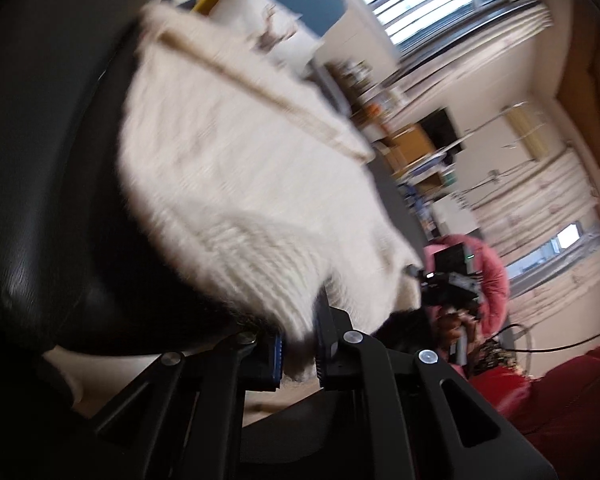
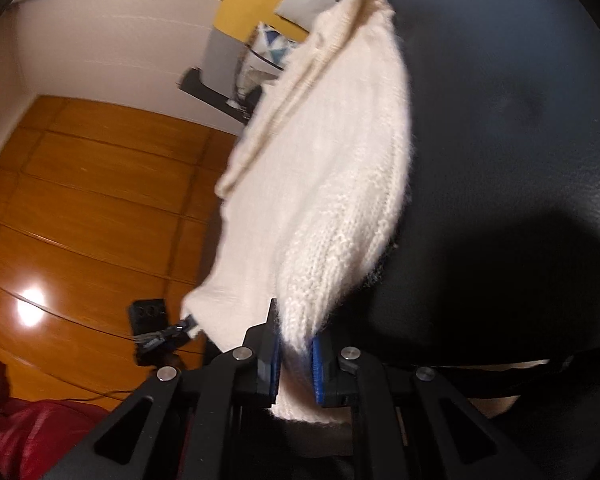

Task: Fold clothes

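Left wrist view first: the left claw (image 1: 298, 354) is pinched tight on the ribbed edge of a cream-white chunky knit sweater (image 1: 236, 184), wool bunched right between its blue pads. From there the knit runs away and up across a black leather-look seat (image 1: 44, 184), which sits to the left of the claw and under the fabric. Off to the right of this claw, just past the sweater's far corner, you can see the other claw with a person's pink sleeve (image 1: 496, 276) behind it.

Right wrist view: the right claw (image 2: 294, 360) is likewise clamped on the same ribbed edge, knit squeezed between the pads and a bit poking out below. The sweater drapes forward from it, with the black seat to its right and orange-brown wooden floor (image 2: 100, 184) to its left. The left claw shows small down at the lower left, at the sweater's other corner.

So the sweater is held at two points along one edge, and the rest appears to lie on the seat.

Handling-wise, my guess: it's soft, floppy and a bit stretchy, light but bulky, and fuzzy enough not to slip. It'll sag between the two grips, so keeping it taut matters. The thick ribbed edge near the corners looks like the best spot to hold.
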